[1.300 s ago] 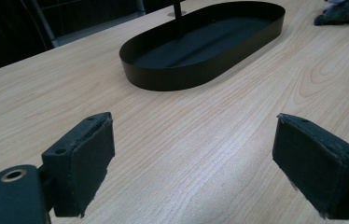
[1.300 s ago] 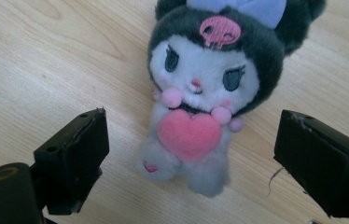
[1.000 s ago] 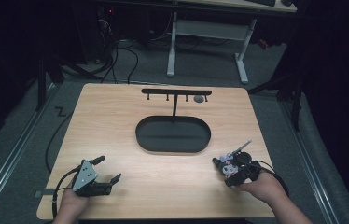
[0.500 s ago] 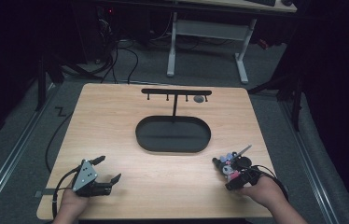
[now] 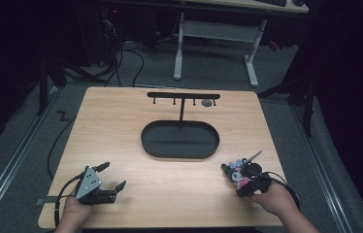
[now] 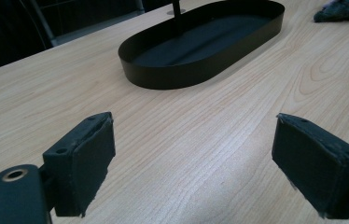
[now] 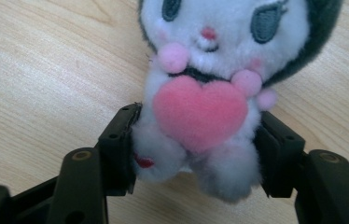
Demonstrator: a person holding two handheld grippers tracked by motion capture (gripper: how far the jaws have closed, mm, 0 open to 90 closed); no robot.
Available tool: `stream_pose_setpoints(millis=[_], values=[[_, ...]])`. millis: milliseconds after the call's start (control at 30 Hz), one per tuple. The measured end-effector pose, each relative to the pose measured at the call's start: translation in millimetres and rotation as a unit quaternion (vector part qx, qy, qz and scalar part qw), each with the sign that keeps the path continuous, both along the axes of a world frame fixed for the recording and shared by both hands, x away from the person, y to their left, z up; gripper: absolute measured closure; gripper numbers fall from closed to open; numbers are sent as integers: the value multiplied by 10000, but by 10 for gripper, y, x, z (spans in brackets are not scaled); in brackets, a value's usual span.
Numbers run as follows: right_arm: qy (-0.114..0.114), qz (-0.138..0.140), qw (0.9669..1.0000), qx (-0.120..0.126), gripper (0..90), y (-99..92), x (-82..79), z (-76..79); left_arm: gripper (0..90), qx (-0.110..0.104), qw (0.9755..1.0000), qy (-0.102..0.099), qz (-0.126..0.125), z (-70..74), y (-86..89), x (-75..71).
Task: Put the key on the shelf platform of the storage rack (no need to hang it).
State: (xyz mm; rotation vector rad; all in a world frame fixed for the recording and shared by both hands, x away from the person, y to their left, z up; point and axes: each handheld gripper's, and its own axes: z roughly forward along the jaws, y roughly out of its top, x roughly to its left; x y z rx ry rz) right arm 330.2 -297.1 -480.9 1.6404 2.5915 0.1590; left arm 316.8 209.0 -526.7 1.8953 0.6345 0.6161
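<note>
A small plush toy [image 7: 200, 88], white with a dark grey hood and a pink heart on its chest, lies on the wooden table [image 5: 121, 126] near the front right. My right gripper [image 7: 198, 123] has just been closing its jaws. Both pads now press on the plush's lower body from either side. In the high view the right gripper [image 5: 238, 176] and the plush toy [image 5: 239, 169] sit together under the person's right hand. My left gripper [image 5: 114, 174] rests at the front left with its jaws wide open. Between the left gripper's [image 6: 191, 158] fingers I see bare wood.
A black oval tray [image 5: 179, 155] sits at the table's middle, with a black T-shaped hook stand [image 5: 183, 95] rising behind it. A small grey item [image 5: 207, 102] hangs from the stand. The tray [image 6: 172, 79] lies ahead of the left gripper.
The right gripper's jaws have closed in onto the plush toy. The left gripper has stayed where it was.
</note>
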Motion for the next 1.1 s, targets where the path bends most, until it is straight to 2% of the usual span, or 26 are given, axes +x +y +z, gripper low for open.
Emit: stream_pose_setpoints(millis=[133,233,300,367,467,667,767,800,1100], values=[[5,-4,10000,-68,434,16,2,7,137,6,10000,-7,-4,-3,-3,0],[-40,102,9998,-139,465,32,2,30,138,8,10000,-2,-3,-3,-3,0],[-20,14,9999,-148,469,45,-3,50,139,20,10000,0,-5,-4,-3,1],[-102,144,9997,-165,473,46,10,86,139,26,10000,6,-5,-4,-4,2],[-226,185,9995,-79,475,83,31,204,139,12,10000,-6,-1,-4,-4,0],[-361,254,9990,-89,475,139,79,339,139,0,10000,-14,4,-1,-1,-2],[-361,230,9990,-105,475,165,88,361,139,-4,10000,-16,7,0,0,-1],[-368,317,9988,-103,475,194,103,368,139,-4,10000,-15,5,0,1,0],[-414,418,9982,-84,474,295,161,426,139,1,10000,-8,4,2,4,0]])
